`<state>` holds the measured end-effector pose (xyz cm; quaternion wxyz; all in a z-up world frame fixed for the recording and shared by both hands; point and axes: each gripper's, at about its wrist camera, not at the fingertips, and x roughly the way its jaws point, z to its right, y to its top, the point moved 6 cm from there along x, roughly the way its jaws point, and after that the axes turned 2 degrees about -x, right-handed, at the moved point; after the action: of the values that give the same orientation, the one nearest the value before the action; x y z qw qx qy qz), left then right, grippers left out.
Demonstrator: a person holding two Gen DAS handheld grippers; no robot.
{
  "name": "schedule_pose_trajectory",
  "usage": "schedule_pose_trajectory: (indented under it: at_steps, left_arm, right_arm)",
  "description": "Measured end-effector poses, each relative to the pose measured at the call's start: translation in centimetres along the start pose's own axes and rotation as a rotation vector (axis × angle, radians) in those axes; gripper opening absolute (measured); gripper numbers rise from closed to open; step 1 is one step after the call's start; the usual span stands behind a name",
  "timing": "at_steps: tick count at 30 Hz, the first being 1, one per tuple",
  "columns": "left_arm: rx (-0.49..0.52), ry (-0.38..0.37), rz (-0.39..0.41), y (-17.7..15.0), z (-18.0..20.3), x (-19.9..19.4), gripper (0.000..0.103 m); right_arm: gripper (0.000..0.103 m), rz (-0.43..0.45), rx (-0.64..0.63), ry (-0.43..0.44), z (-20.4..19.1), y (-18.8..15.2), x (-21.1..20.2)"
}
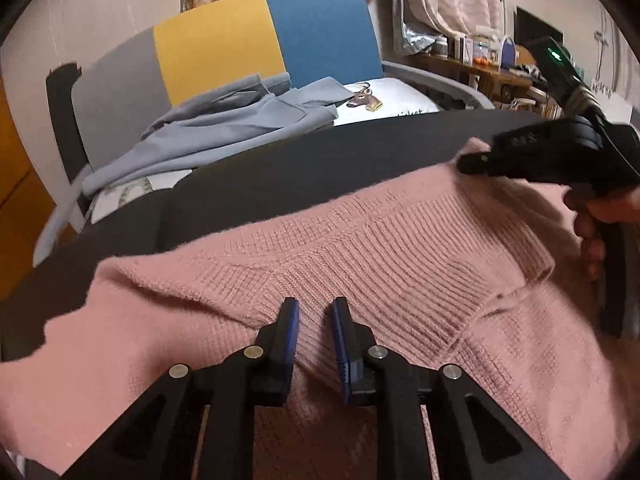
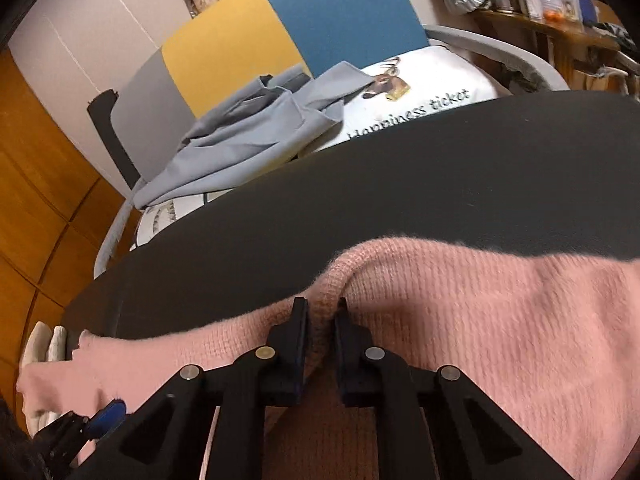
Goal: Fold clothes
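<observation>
The pink sweater [image 1: 360,240] lies spread on my dark table [image 1: 280,168], ribbed hem towards the chair, ready for folding. My right gripper [image 2: 322,312] is clamped on a raised fold at its far edge, I think to carry it over. My left gripper [image 1: 314,312] hovers, jaws slightly apart, above the ribbing, holding nothing.

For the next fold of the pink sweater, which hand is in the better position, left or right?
Probably the right. The right tool has a raised fold of the pink sweater between its jaws at the far edge, ready to carry over. The left tool is over flat ribbed knit mid-garment, jaws apart, holding nothing.
</observation>
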<state>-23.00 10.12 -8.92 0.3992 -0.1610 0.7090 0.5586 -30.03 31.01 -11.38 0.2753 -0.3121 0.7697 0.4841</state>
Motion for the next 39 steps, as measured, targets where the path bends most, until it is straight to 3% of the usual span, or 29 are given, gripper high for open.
schedule_pose_trajectory:
  at_steps: [2, 5, 8, 11, 14, 19, 23, 26, 30, 34, 36, 39]
  left_arm:
    - [-0.032, -0.033, 0.004, 0.0, -0.5, 0.1, 0.017]
    - [-0.051, -0.055, 0.007, -0.1, -0.6, 0.1, 0.017]
    - [-0.058, -0.064, 0.008, 0.0, -0.7, 0.1, 0.017]
    - [-0.11, -0.115, 0.011, 0.2, -1.6, -0.1, 0.017]
    - [-0.17, -0.149, 0.007, 0.9, -3.2, 0.2, 0.017]
    - [-0.218, 0.0, 0.043, 3.0, -8.3, 1.1, 0.017]
    - [-0.269, 0.17, -0.026, 2.2, -13.7, 3.8, 0.017]
    - [-0.353, 0.094, -0.012, 2.1, -15.5, 4.5, 0.02]
    - [-0.344, 0.115, -0.011, 2.6, -15.3, 5.1, 0.02]
    - [-0.314, 0.187, -0.039, 3.1, -13.8, 3.5, 0.019]
    - [-0.347, 0.128, 0.04, 3.3, -12.2, 0.9, 0.017]
    - [-0.318, 0.004, 0.092, 3.2, -7.1, -1.6, 0.018]
  right_arm:
    - [0.031, 0.032, -0.038, -0.07, -0.6, -0.4, -2.3]
    - [0.03, 0.091, -0.167, 0.039, -4.5, -1.6, -5.1]
    - [0.028, 0.048, -0.346, 0.061, -8.8, -4.2, -5.0]
    - [0.028, -0.027, -0.304, 0.035, -8.9, -6.6, -3.0]
    - [0.027, -0.014, -0.287, 0.008, -8.5, -7.6, -2.2]
    - [0.027, -0.006, -0.346, -0.06, -9.2, -8.1, -2.2]
    - [0.027, -0.002, -0.344, -0.063, -9.2, -7.8, -1.8]
    - [0.028, -0.001, -0.339, -0.056, -9.0, -7.8, -1.5]
    - [0.028, 0.0, -0.343, -0.059, -9.0, -7.9, -1.5]
    - [0.028, 0.002, -0.346, -0.061, -9.0, -8.0, -1.5]
    - [0.028, -0.001, -0.355, -0.072, -9.2, -8.0, -1.4]
    - [0.031, -0.012, -0.367, -0.084, -9.5, -7.9, -1.3]
